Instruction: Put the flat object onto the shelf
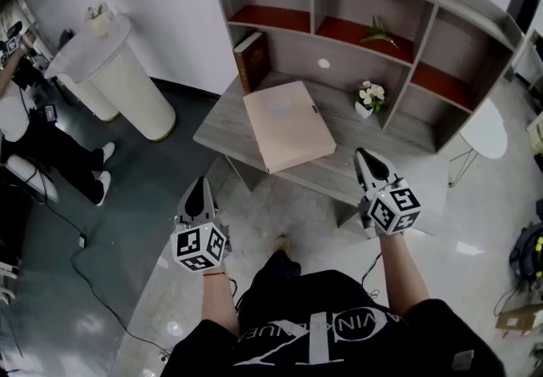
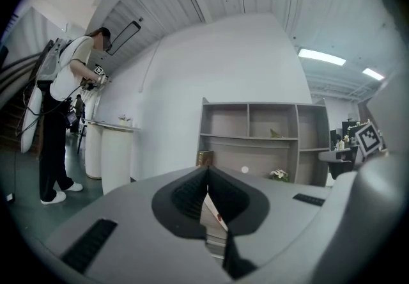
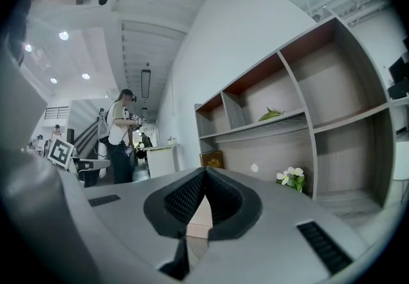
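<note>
Resting on the shelf [image 1: 222, 125], the flat box [image 1: 288, 125] lies beyond both jaws.

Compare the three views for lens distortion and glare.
Head view: mild wide-angle bend, the shelf bows, light even. Left gripper view: round fisheye, dark corners, a bright ceiling light glaring at upper right. Right gripper view: same fisheye, shelf boards curve, the right tongs loom large at the bottom.

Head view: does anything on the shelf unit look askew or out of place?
The flat beige box lies rotated on the desktop, out of square with it, its near corner at or just past the front edge. Nothing looks spilled or damaged.
</note>
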{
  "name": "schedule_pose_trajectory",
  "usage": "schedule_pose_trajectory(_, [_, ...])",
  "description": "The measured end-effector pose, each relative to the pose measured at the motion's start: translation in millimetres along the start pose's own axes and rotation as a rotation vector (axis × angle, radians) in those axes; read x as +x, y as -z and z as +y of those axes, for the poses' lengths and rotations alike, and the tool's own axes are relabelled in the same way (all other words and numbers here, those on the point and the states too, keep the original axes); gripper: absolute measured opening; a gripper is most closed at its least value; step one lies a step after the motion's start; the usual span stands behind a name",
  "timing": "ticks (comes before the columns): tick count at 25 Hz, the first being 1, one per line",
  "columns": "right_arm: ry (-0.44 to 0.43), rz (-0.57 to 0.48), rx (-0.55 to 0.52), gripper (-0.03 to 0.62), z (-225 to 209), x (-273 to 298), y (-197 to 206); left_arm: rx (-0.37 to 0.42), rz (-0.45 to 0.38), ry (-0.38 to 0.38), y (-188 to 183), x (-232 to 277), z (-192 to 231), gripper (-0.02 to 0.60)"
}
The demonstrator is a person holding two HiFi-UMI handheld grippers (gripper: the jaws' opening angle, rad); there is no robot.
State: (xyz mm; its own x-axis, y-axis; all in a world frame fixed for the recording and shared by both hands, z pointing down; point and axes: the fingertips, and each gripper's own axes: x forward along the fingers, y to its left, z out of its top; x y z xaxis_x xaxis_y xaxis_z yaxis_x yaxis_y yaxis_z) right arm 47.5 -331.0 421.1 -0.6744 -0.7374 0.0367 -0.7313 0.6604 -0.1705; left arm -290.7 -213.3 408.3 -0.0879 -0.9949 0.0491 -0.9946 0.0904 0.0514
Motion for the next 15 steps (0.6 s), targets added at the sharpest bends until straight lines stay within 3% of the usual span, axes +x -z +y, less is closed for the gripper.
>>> schedule_pose_trajectory(15, [0.001, -0.005, 0.009, 0.009, 4.0, -5.0, 1.2, 0.001, -0.001, -0.009, 0.1, -8.7, 2.9, 0.005])
